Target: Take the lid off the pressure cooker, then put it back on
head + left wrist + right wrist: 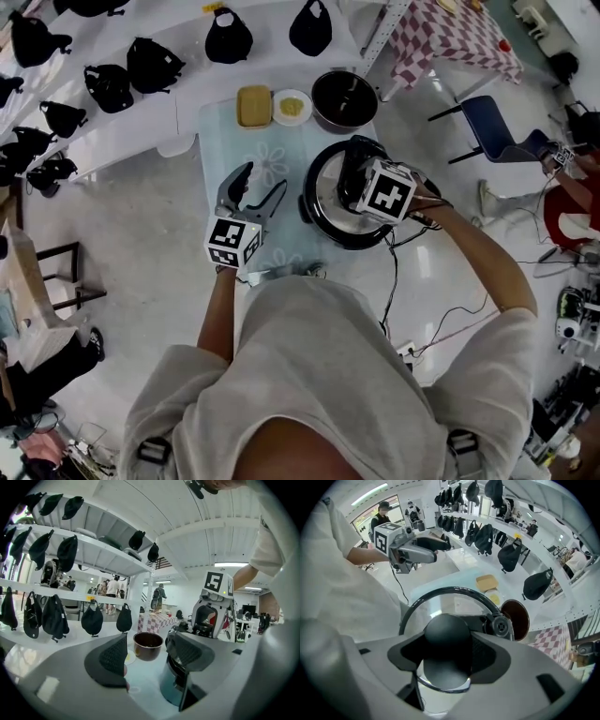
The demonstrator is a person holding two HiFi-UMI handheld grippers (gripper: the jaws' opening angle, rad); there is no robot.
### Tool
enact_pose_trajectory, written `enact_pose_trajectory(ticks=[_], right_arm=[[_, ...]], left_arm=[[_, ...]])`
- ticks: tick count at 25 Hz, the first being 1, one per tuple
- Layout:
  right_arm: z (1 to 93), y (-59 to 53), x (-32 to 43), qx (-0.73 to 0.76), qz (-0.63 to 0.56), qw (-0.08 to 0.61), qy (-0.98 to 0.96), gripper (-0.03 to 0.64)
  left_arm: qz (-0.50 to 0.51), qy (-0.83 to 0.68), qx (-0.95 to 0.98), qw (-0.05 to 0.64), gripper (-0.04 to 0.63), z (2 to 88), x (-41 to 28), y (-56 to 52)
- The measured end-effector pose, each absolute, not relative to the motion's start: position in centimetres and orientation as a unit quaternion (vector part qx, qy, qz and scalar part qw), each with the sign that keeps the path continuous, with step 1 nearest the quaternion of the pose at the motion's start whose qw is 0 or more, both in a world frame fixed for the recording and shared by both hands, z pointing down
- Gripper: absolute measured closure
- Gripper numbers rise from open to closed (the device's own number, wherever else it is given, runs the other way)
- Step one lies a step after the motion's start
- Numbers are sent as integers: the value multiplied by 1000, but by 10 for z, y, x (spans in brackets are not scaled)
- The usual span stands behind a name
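Between the pads of the right claw [449, 652] sits the lid's knob [446, 632], a smooth black ball. The ribbed dark pads press on it from both sides, so the claw is clamped on it, pointing steeply down. Around the knob spreads the lid [454, 603], a clear glass disc in a glossy black rim, with a round black fitting [502, 626] just right of the claw. Under the claw is the cooker [323, 220], round and dark-rimmed, on a pale blue mat [272, 169]. Beyond the claw stand a brown bowl [344, 98] and a small plate [292, 107]. To its left the left claw [150, 653] hangs with jaws apart and nothing in them, near the cooker's side but not touching it. I judge the first step to be in hand: the grip is made, though I cannot tell whether the lid has cleared the pot. Lifting it away and seating it again remain.
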State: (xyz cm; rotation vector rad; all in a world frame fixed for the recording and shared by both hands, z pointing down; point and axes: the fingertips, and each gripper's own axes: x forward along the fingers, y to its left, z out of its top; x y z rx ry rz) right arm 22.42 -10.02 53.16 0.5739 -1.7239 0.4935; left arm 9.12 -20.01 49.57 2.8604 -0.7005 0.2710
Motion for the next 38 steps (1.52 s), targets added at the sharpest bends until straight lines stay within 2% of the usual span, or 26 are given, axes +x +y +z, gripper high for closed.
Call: enact_pose_trajectory(ticks=[7,26,38], right_arm=[[518,-133,175,203,168,594,-760,347],[545,-168,-28,33,46,598,-800,345],[637,-159,-50,15,53,620,-783,345]], left_arm=[[89,-295,947,93,282,491,42,-204],[83,-488,862,110,282,495,-140,-183],[84,-504,852,112,282,499,-168,-181]])
